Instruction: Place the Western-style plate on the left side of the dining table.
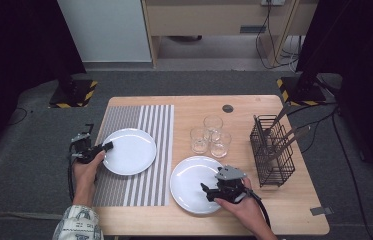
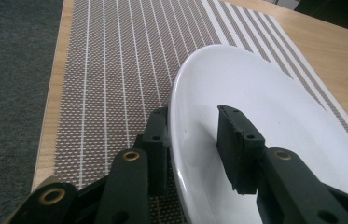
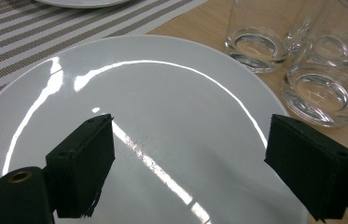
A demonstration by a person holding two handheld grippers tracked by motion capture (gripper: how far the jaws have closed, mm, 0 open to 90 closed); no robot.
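A white plate (image 1: 131, 150) (image 2: 265, 93) lies on the striped placemat (image 1: 144, 120) (image 2: 115, 70) at the left. My left gripper (image 1: 105, 148) (image 2: 194, 116) straddles its left rim: one jaw sits outside and below the rim, the other inside over the plate, with a gap to the rim, so it is open. A second white plate (image 1: 191, 180) (image 3: 162, 84) lies on the bare wood nearer the front. My right gripper (image 1: 205, 190) (image 3: 191, 126) hovers over its right part, jaws wide open with nothing gripped.
Three clear glasses (image 1: 210, 135) (image 3: 255, 37) stand close together just behind the front plate. A black wire cutlery rack (image 1: 272, 152) with utensils stands at the right. The wooden table (image 1: 199, 105) has grey floor around it.
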